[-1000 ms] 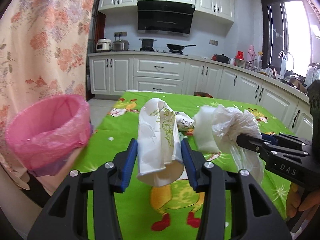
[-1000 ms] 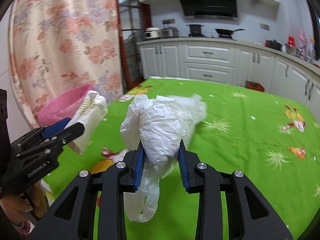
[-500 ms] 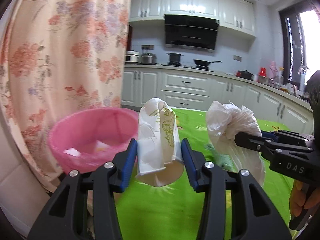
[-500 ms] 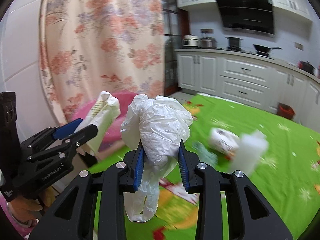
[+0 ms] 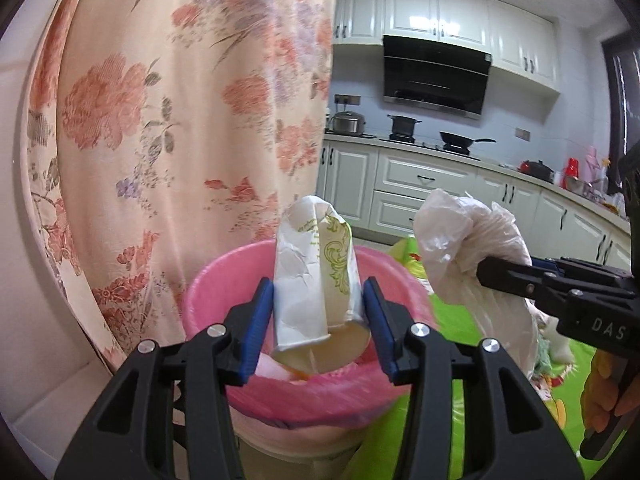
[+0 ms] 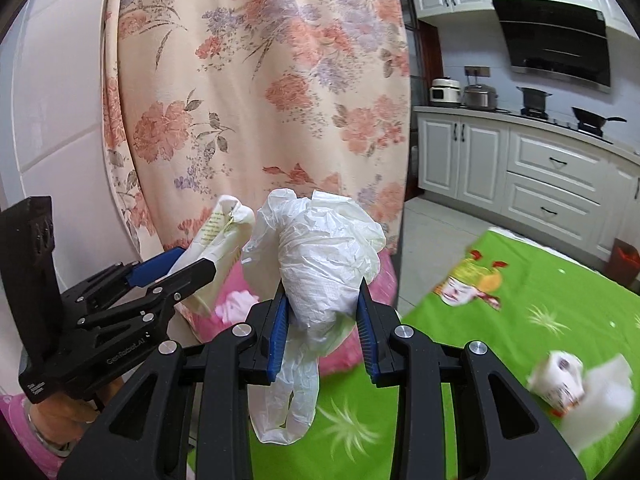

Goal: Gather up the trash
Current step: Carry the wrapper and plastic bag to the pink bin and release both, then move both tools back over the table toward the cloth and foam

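A crushed white paper cup [image 5: 316, 272] with a green pattern is pinched between the blue pads of my left gripper [image 5: 318, 300], mouth towards the camera. It hangs right over the pink-lined trash bin [image 5: 216, 288], which holds some scraps. My right gripper [image 6: 322, 312] is shut on a crumpled white plastic bag [image 6: 324, 256] whose tail dangles below the jaws. It sits just to the right of the bin [image 6: 384, 276], near its rim. In the right wrist view the left gripper [image 6: 192, 264] and its cup [image 6: 218, 236] appear on the left.
A floral curtain [image 5: 180, 120] hangs close behind the bin. The table with the green cloth [image 6: 520, 320] lies to the right, with a small carton and tissue [image 6: 560, 372] on it. White kitchen cabinets [image 5: 420, 176] stand far behind.
Both grippers have swung left from over the table to the pink bin, each keeping its load. The bin now fills the middle of the left wrist view, under the cup.
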Available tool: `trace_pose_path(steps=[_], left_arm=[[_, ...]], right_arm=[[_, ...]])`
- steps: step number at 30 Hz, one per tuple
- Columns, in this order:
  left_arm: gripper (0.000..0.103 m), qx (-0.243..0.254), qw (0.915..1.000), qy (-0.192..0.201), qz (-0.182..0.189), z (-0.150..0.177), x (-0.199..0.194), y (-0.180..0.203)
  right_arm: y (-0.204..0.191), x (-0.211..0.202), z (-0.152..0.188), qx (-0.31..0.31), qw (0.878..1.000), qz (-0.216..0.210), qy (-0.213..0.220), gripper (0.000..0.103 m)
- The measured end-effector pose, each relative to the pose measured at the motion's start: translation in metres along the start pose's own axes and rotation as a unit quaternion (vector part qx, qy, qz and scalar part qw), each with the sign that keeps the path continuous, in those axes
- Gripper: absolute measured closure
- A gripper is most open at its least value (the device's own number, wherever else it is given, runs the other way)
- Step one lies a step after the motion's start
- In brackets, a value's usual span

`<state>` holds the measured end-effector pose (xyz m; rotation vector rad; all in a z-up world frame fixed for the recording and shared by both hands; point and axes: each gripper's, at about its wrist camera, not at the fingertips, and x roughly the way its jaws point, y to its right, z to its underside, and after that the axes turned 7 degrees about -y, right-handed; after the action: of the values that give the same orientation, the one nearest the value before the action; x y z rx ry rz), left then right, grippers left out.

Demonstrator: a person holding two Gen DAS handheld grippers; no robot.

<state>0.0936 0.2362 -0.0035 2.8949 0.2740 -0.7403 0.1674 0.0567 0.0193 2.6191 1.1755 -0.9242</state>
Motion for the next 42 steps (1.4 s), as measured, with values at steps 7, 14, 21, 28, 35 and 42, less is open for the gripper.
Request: trace_pose_path(steps=[7, 14, 21, 28, 35, 42], left_arm=[[0.055, -0.008, 0.9999, -0.011, 0.0, -0.013, 0.027, -0.026], [0.044, -0.036, 0.9989, -0.029, -0.01, -0.014, 0.047, -0.053], [0.027, -0.055, 0.9983, -0.021, 0.0, -0.004, 0.036, -0.061], [0.01, -0.056, 0.9983, -0.006, -0.013, 0.011, 0.014, -0.042], [0.005, -0.019, 0.9998, -0.001, 0.007, 0.023, 0.004, 0.011], [0.005, 0.02, 0.9989, -0.015, 0.039, 0.038, 0.009, 0.078]], right_arm=[[0.002, 0.039, -0.021, 0.003, 1.0, -0.008, -0.018, 0.07], [0.006, 0.07, -0.036, 0.004, 0.999, -0.014, -0.031, 0.06], [0.013, 0.051, -0.028, 0.02, 0.999, -0.034, -0.006, 0.026], [0.029, 0.013, -0.001, 0.029, 0.999, -0.018, 0.019, 0.026], [0.049, -0.023, 0.034, 0.044, 0.998, 0.017, 0.032, 0.026], [0.071, -0.053, 0.068, 0.047, 0.995, 0.082, 0.026, 0.024]])
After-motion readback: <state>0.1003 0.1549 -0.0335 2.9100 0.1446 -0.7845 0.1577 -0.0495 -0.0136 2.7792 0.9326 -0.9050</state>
